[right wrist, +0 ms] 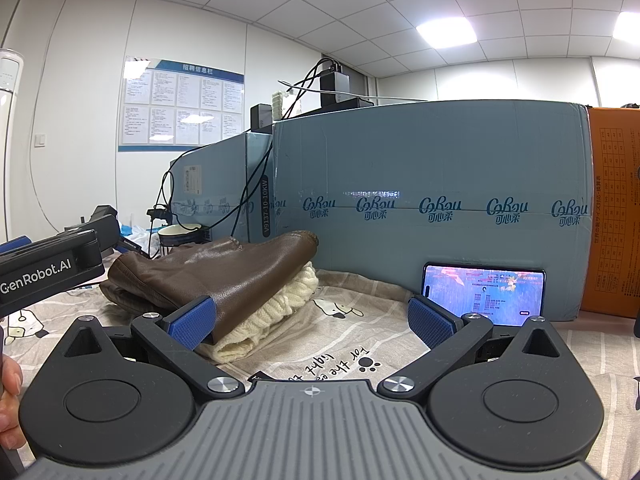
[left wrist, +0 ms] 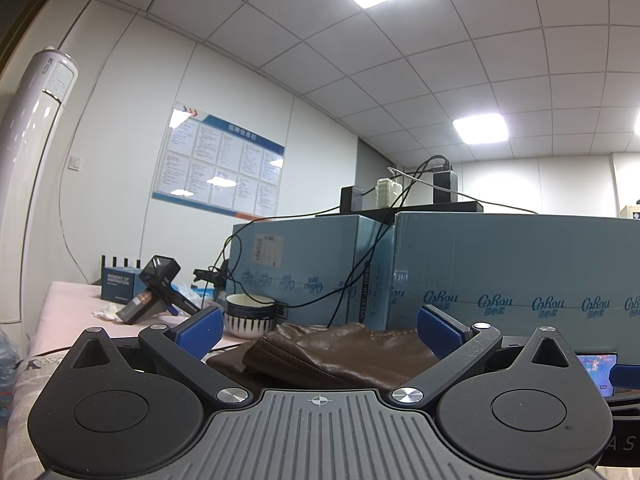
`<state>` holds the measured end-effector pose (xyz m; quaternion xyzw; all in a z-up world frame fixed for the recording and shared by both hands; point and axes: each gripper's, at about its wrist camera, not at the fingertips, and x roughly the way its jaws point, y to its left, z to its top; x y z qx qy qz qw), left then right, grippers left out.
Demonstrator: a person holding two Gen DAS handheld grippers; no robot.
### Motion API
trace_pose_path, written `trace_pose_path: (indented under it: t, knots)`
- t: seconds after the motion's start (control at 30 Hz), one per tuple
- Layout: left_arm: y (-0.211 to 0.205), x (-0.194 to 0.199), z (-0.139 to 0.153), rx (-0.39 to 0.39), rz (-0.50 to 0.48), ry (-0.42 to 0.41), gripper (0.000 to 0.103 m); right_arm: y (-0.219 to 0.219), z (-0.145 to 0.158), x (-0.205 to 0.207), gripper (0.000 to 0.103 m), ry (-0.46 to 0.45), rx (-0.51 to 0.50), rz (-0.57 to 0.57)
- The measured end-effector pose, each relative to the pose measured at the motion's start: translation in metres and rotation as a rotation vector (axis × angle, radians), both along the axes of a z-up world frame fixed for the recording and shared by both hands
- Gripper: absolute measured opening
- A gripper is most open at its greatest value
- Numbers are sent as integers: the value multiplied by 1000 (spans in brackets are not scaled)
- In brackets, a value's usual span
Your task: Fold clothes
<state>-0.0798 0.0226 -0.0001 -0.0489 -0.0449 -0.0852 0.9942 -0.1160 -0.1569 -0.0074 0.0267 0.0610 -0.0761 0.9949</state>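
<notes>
Boxes (right wrist: 432, 200) behind jacket (right wrist: 208, 272), phone (right wrist: 484, 294) alongside.

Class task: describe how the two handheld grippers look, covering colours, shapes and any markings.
Both grippers, left and right, have black angled fingers with blue textured pads, silver pivot screws, round black housings and a ribbed grey base with a crosshair mark. The left's side reads "GenRobot.AI".

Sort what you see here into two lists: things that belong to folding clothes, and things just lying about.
Part of the job: brown leather garment, cream knit sweater, left gripper, right gripper.

Lying about: bowl, phone, blue boxes, orange box.
</notes>
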Motion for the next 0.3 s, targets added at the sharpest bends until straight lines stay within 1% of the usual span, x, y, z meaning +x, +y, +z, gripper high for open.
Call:
trace_pose_path:
  t: [0.3]
  knots:
    - [0, 2, 1, -1, -3, 1, 103, 0, 0, 0, 103, 0, 0, 0]
